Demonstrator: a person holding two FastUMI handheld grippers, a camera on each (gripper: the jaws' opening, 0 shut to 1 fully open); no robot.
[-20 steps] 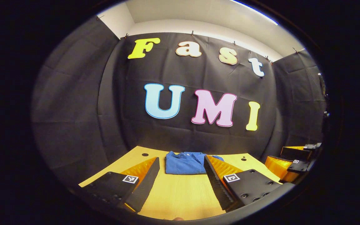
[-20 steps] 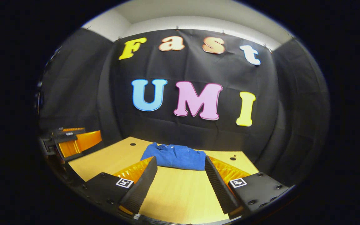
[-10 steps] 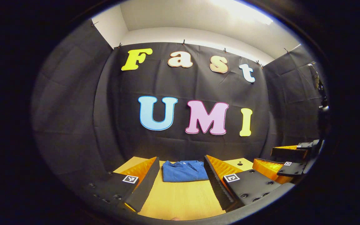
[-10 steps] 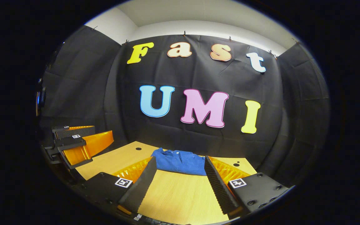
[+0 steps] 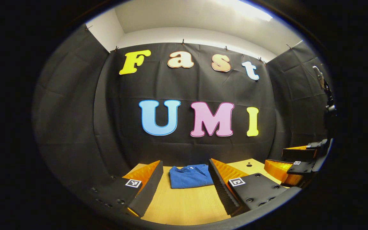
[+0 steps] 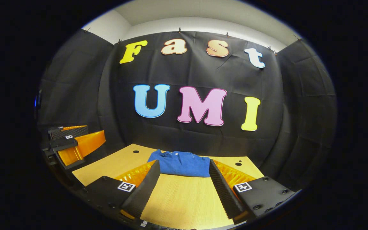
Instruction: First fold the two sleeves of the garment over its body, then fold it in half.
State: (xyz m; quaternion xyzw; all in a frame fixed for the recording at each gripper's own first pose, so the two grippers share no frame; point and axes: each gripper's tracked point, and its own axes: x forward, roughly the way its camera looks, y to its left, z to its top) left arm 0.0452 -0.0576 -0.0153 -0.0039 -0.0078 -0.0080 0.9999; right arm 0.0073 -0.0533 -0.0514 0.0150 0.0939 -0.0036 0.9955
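A blue garment (image 5: pixel 190 176) lies folded into a compact rectangle on the wooden table (image 5: pixel 184 204), near the back wall. In the right gripper view the same garment (image 6: pixel 180 164) rests flat with its collar toward the wall. My left gripper (image 5: pixel 184 188) hovers over the table's near part, open and with nothing between its fingers, well short of the garment. My right gripper (image 6: pixel 181 188) is likewise open and holds nothing, a short way in front of the garment. The right gripper (image 5: pixel 299 163) also appears at the far right of the left gripper view, and the left gripper (image 6: pixel 72 145) at the left of the right gripper view.
The wooden table (image 6: pixel 113 164) has small round holes (image 6: pixel 135 151) near its back corners. Black cloth walls close it in behind and at both sides. Bare wood lies between the garment and the table's front edge.
Both grippers have drawn back and tilted slightly, so the garment looks smaller and farther off. The garment has stayed still, and both grippers stay open.
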